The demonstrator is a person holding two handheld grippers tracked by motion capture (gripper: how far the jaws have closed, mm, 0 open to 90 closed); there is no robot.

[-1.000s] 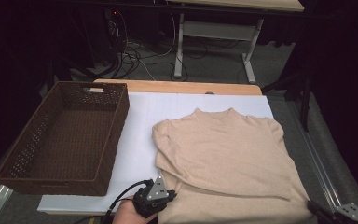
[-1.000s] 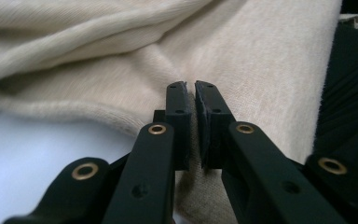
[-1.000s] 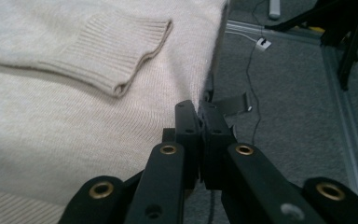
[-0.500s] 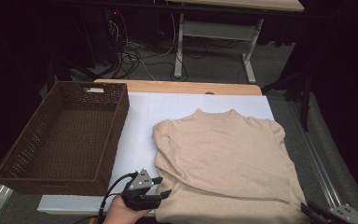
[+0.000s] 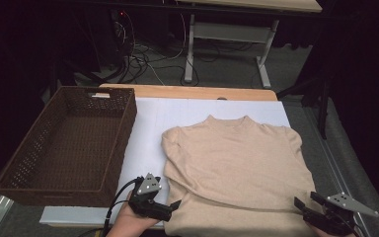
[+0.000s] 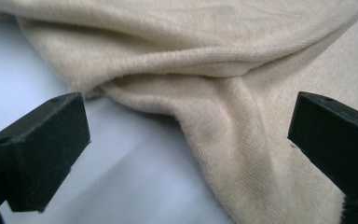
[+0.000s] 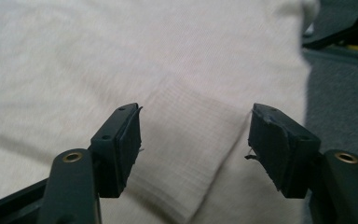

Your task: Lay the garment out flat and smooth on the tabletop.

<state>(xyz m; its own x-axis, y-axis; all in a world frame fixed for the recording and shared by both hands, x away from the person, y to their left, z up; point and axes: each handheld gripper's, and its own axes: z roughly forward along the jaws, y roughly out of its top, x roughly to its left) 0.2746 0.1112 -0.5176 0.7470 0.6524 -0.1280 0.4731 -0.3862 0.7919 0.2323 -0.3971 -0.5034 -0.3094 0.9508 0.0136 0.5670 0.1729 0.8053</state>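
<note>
Between my left gripper's (image 6: 186,140) black jaws, which have just been opening and now stand wide, lies a fold of the beige sweater (image 6: 242,70); neither pad presses on it, and white counter (image 6: 28,56) shows under the left jaw. From the high view I see that left gripper (image 5: 170,210) at the sweater's (image 5: 237,168) near left corner, a hand (image 5: 128,224) behind it. My right gripper (image 7: 193,140) has also just been opening: its jaws sit partly apart over a ribbed cuff (image 7: 182,154) of the sweater, gripping nothing. Up high, the right gripper (image 5: 310,202) sits at the garment's near right corner. Farther out, the sweater lies flat with sleeves folded in on the white counter (image 5: 177,113), collar away from me. Left of it, apart, stands a brown wicker basket (image 5: 24,163).
</note>
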